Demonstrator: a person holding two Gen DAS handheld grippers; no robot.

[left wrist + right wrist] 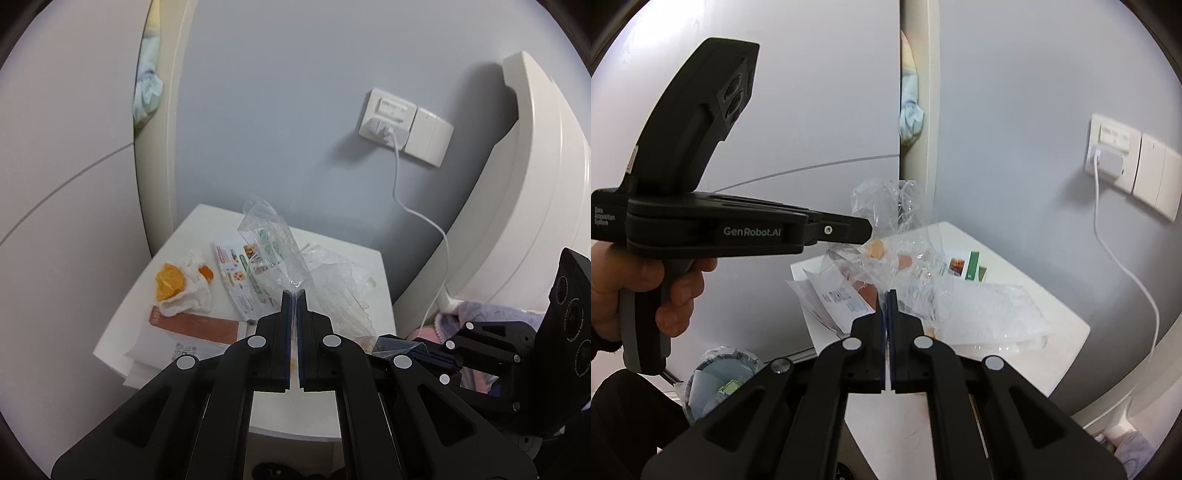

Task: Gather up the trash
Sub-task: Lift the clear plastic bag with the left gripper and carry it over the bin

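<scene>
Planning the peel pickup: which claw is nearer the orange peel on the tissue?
Left. The left claw, shut on the clear plastic bag, sits just right of the orange peel; the right claw, also pinching the bag, is farther right.

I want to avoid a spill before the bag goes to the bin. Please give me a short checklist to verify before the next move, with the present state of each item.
1. Left tool closed on the clear plastic bag: ok, the film is pinched between its fingers.
2. Right tool closed on the same bag: ok, the film sits between its shut fingers.
3. Bag lifted off the white table: cannot tell, part of the film may rest on it.
4. Table cleared of trash: not ok, orange peel on a crumpled tissue and a printed leaflet remain.
5. Bin on the floor open to receive the bag: ok.
6. White charger cable away from the bag: ok.
</scene>
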